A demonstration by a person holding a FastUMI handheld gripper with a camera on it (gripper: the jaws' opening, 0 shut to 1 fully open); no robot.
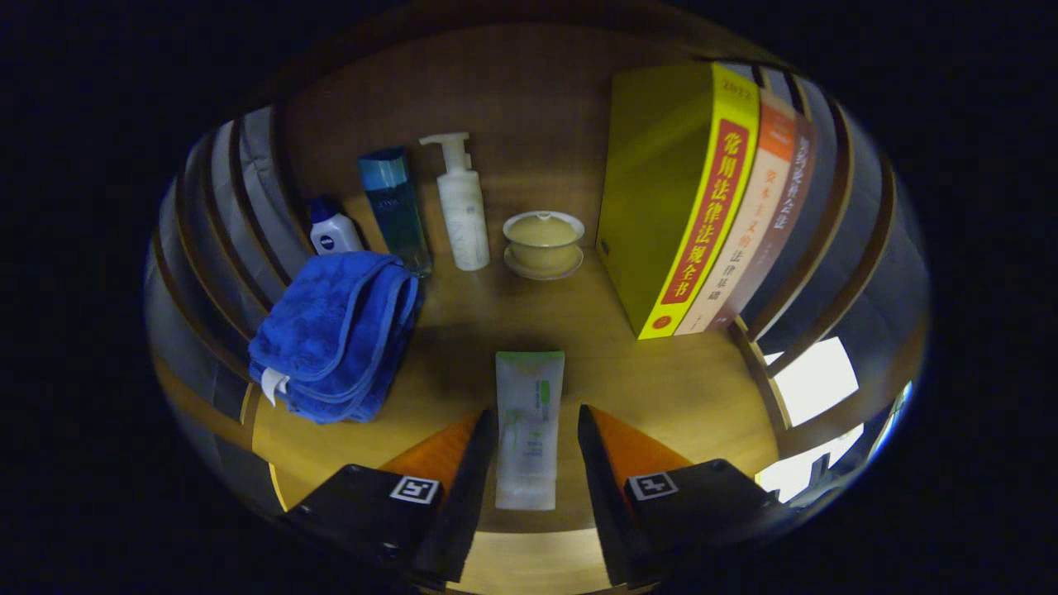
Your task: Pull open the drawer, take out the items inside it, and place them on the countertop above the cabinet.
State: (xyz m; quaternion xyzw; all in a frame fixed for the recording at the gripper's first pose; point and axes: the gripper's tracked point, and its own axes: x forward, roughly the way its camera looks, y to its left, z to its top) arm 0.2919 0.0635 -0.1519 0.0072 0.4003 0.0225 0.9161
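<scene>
Countertop (661, 388) of warm wood spreads ahead of the gripper (536, 430), whose two fingers stand apart with a gap on each side of a white tube (529, 430) with green markings. The tube lies flat on the wood, lengthwise between the fingers, its near end down between them and its far end reaching just beyond their tips. Neither finger touches it, so the claw is wide and holds nothing.

To the left, near the fingers, a folded blue towel (339, 335) sits in a thick bundle with a small white tag at its near corner. Just beyond the towel stand a small white bottle with a dark blue cap (333, 231), a tall blue bottle (395, 211) and a white pump bottle (461, 207), in a row running rightward. Right of the pump bottle, a pale lidded cup on a saucer (543, 244) rests farther back on the counter. On the right, upright books (744, 215) stand side by side, the nearest a thick yellow book (674, 198) with a red band on its spine.
</scene>
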